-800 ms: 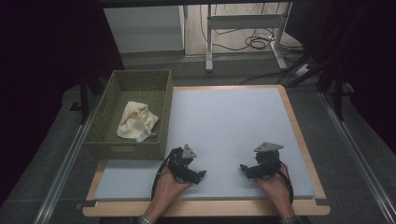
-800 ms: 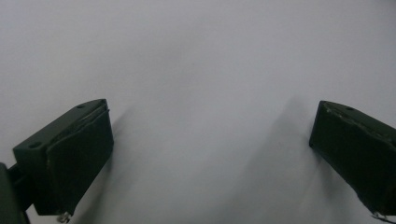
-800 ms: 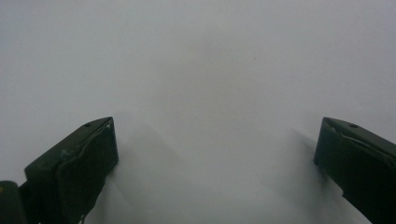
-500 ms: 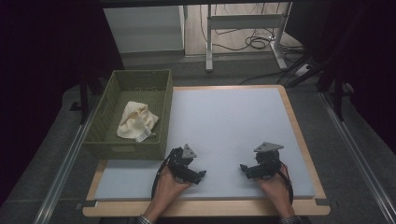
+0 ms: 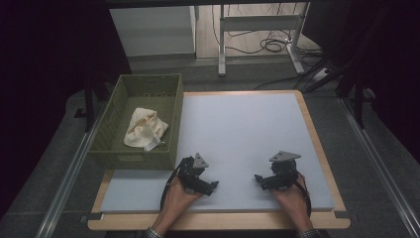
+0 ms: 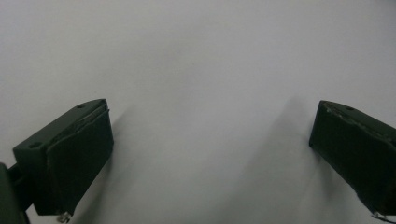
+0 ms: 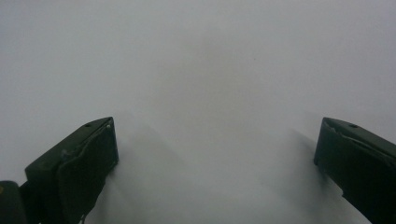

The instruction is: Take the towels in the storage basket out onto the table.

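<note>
Jaws stand wide apart on both grippers, with nothing between them. Each gripper view gives this plainly: two black jaws rise at the lower corners of the frame, and pale grey mat [image 6: 201, 93] spreads bare across the gap and up to the top edge. Shadows of the jaws lie on the mat close beside them.

From the high view comes the wider layout — the left gripper [image 5: 214, 186] sits in the lower middle of the frame, the right gripper [image 5: 258, 178] a little to the right of it, both low on the mat [image 5: 237, 129] near its front edge and well apart from each other. Their jaws point inward, toward one another. A grey three-cornered plate tops each one.

Both hands come up from the bottom edge. Left hand [image 5: 178, 198] angles up and to the right; right hand [image 5: 289, 198] angles up and to the left — forearms low, close to the table's wooden rim.

At the left of the frame a green basket [image 5: 111, 126] stands just beside the mat, and a cream cloth [image 5: 143, 128] lies crumpled inside it, apart from both grippers.
</note>
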Available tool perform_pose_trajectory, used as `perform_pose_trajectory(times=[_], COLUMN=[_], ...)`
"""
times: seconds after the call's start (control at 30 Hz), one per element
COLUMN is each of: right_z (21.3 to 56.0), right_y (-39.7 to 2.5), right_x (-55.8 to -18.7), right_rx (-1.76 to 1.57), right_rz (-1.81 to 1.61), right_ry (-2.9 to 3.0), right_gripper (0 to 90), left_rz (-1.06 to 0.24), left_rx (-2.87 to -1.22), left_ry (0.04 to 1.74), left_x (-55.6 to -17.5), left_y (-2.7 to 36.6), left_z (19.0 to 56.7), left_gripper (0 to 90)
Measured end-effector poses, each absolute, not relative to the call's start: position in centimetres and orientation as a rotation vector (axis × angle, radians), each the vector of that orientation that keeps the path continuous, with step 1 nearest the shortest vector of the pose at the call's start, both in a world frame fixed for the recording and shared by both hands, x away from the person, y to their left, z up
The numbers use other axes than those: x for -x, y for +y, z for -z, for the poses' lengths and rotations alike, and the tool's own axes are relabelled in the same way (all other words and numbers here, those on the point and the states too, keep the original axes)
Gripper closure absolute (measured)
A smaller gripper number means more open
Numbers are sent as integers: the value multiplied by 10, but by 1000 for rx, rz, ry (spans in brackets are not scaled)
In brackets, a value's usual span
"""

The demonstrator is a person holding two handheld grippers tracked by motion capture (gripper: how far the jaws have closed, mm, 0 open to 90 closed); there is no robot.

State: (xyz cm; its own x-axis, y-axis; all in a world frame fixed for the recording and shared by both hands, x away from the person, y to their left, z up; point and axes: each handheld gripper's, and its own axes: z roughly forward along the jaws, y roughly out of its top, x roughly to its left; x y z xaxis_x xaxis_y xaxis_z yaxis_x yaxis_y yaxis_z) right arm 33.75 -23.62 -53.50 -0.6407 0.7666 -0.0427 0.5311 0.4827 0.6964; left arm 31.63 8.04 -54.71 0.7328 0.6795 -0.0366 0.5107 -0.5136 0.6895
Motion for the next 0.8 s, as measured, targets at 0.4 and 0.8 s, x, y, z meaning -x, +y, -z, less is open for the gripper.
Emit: perform_pose_trajectory(times=[0.4,0.8], right_z=[535,535], right_y=[-236,-236], right_x=[-337,-337], right_rx=[-1088,-1087], right_rz=[-940,-942], right_ry=[2384,2384], right_gripper=[0,0], left_rz=[-311,-295], left_rx=[-2225,-2226], left_ry=[891,841], left_x=[-315,-324], left_y=[80,71], left_z=[546,521], left_gripper=[15,20])
